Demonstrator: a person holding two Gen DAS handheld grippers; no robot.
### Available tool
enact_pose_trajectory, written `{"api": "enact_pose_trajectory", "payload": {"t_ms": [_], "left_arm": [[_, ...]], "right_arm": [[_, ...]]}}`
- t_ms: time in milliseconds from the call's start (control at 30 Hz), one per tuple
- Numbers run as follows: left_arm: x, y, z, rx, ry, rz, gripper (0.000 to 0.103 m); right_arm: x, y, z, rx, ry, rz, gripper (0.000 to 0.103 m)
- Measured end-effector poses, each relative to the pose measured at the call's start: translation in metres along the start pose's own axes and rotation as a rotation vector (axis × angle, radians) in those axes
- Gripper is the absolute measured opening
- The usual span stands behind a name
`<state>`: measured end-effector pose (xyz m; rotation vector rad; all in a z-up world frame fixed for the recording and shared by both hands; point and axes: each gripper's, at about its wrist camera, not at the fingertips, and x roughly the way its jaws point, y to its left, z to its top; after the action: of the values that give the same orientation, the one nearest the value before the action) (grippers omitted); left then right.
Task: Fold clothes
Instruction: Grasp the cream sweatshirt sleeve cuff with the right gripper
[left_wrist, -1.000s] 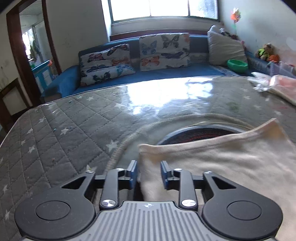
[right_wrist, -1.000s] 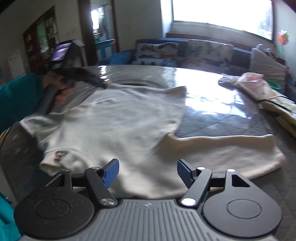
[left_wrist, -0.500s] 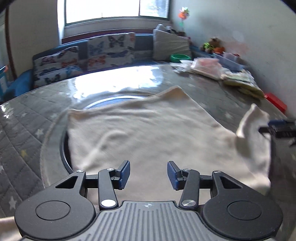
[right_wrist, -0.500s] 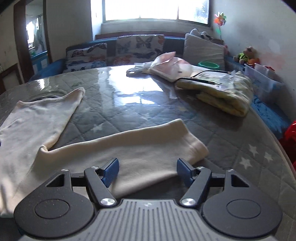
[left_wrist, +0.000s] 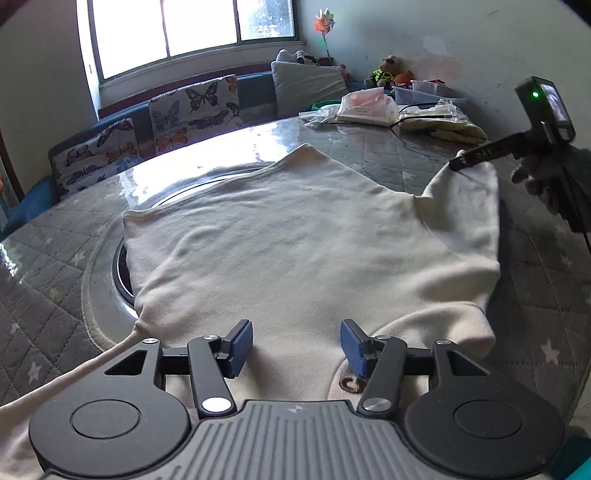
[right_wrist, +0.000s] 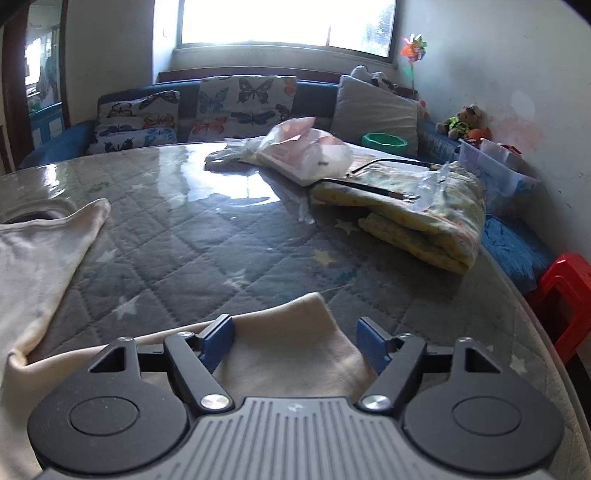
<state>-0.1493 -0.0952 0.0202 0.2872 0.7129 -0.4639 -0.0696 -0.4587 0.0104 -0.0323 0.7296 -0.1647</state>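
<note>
A cream sweater (left_wrist: 295, 236) is spread flat on the quilt-covered desk (left_wrist: 48, 317), its body over a round opening in the desk. The sleeve (right_wrist: 295, 350) is laid out to the side, its cuff between the fingers of the right gripper (right_wrist: 295, 345), which are held wide with nothing gripped. The left gripper (left_wrist: 295, 343) is poised over the collar end; its fingers have just been opening and are half apart, empty. The sleeve fold seems in hand; next the cuff must be pinched and carried across the body. No writing can be read.
</note>
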Motion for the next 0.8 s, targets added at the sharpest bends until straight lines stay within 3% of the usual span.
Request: {"api": "enact_pose_trajectory", "payload": {"t_ms": [200, 300, 433, 667, 800], "left_arm": [[-0.014, -0.006, -0.013, 0.08, -0.034, -0.004, 0.06], [-0.024, -0.009, -0.017, 0.108, -0.056, -0.009, 0.06], [-0.03, -0.014, -0.022, 0.128, -0.048, -0.042, 0.06], [-0.04, -0.018, -0.026, 0.143, -0.055, -0.063, 0.06], [-0.045, -0.016, -0.019, 0.113, -0.094, -0.072, 0.06]], "right_arm": [[-0.006, -0.021, -0.004, 0.008, 0.002, -0.124, 0.075], [-0.024, -0.022, -0.008, 0.006, -0.021, -0.118, 0.075], [-0.059, 0.01, -0.017, -0.081, -0.061, 0.006, 0.077], [-0.106, 0.098, -0.036, -0.289, -0.106, 0.303, 0.084], [-0.11, 0.136, -0.048, -0.377, -0.102, 0.357, 0.084]]}}
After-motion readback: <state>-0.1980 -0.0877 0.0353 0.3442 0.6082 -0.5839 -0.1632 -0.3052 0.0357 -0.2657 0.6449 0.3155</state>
